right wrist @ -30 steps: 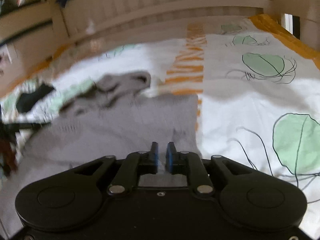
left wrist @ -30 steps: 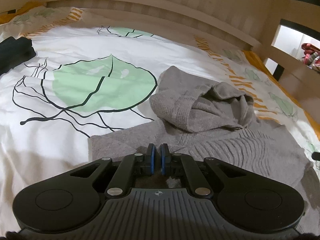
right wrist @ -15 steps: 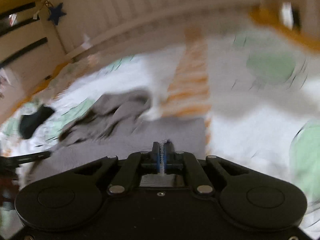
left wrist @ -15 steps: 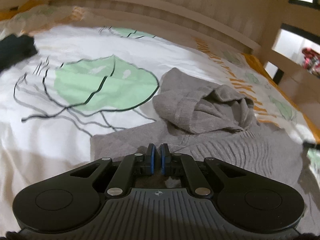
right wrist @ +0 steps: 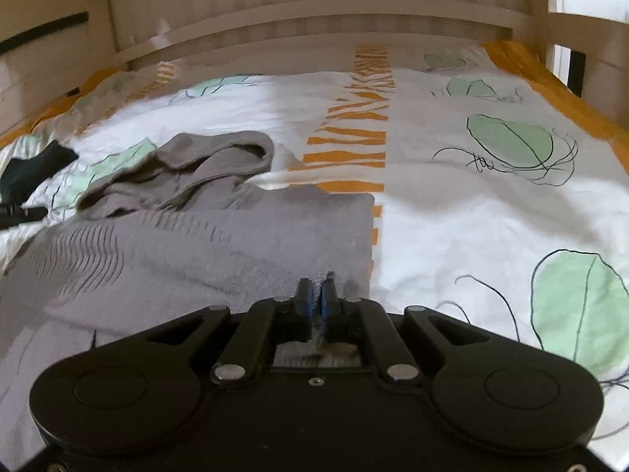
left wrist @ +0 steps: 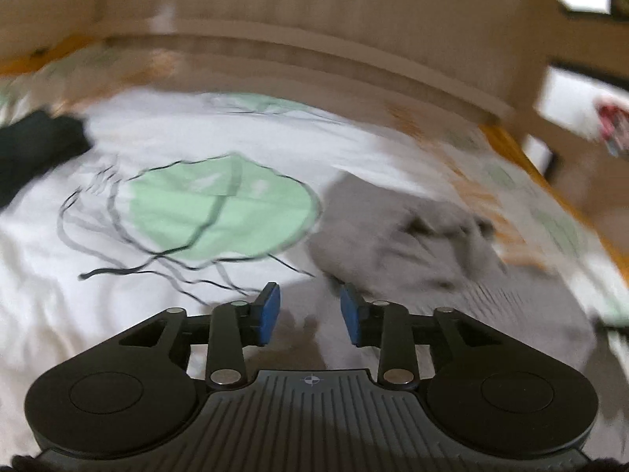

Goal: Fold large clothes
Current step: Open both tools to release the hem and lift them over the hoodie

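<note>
A grey knitted hooded sweater [right wrist: 220, 236] lies on the bed, its hood [right wrist: 220, 153] bunched at the far end. My right gripper [right wrist: 315, 299] sits at the sweater's near right edge. A thin fold of the grey knit is pinched between its blue pads, and the jaws are starting to open. In the blurred left wrist view the sweater [left wrist: 412, 236] lies ahead to the right. My left gripper [left wrist: 309, 312] hovers over its near left corner. Its jaws are opening, and its blue pads [left wrist: 269, 312] stand apart and press on nothing.
The bed has a white duvet [right wrist: 471, 204] printed with green leaves and orange stripes. A dark garment [left wrist: 35, 145] lies at the far left of the bed. A pale wooden rail [right wrist: 314, 8] bounds the far side, with posts at the right.
My left gripper has opened, let go of the sweater's edge and risen a little. My right gripper has shut onto a fold of the sweater's edge.
</note>
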Tool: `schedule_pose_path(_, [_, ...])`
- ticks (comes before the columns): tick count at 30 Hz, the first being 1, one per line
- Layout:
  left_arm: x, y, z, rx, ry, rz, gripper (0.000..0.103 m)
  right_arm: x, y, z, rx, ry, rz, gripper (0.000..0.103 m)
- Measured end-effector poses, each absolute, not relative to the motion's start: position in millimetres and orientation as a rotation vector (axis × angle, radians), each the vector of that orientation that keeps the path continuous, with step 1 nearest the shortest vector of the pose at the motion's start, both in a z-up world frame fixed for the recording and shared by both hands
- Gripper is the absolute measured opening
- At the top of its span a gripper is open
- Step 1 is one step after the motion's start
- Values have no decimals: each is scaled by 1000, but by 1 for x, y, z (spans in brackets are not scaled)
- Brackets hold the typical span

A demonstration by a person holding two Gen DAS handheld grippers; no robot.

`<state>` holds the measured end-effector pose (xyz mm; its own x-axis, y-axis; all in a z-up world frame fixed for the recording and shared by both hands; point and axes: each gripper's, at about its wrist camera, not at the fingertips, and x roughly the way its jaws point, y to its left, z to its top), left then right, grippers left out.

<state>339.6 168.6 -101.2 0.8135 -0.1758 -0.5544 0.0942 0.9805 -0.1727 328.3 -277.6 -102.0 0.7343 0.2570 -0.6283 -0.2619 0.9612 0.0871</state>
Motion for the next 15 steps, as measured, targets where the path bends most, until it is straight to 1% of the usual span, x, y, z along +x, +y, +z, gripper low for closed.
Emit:
schedule_pose_path(1, [337, 161, -103, -102, 618, -171, 37, 330, -273, -102, -22, 686, 274, 19])
schedule_pose_path(2, [335, 154, -106, -73, 633, -191, 39, 330, -272, -102, -27, 680, 257, 21])
schedule_pose_path(4, [333, 143, -119, -23, 687, -212, 41, 331, -272, -97, 5, 653, 217, 32])
schedule_pose_path(5, [335, 140, -128, -8, 726, -220, 43, 331, -271, -93, 18, 633, 205, 44])
schedule_pose_path(6, [334, 139, -133, 3, 706, -220, 44, 330, -268, -87, 22, 606, 198, 51])
schedule_pose_path(10, [336, 142, -132, -26, 704, -220, 45, 327, -242, -63, 20, 527, 275, 51])
schedule_pose_path(15, [333, 143, -126, -25, 684, -227, 46, 344, -186, -58, 31, 550, 443, 53])
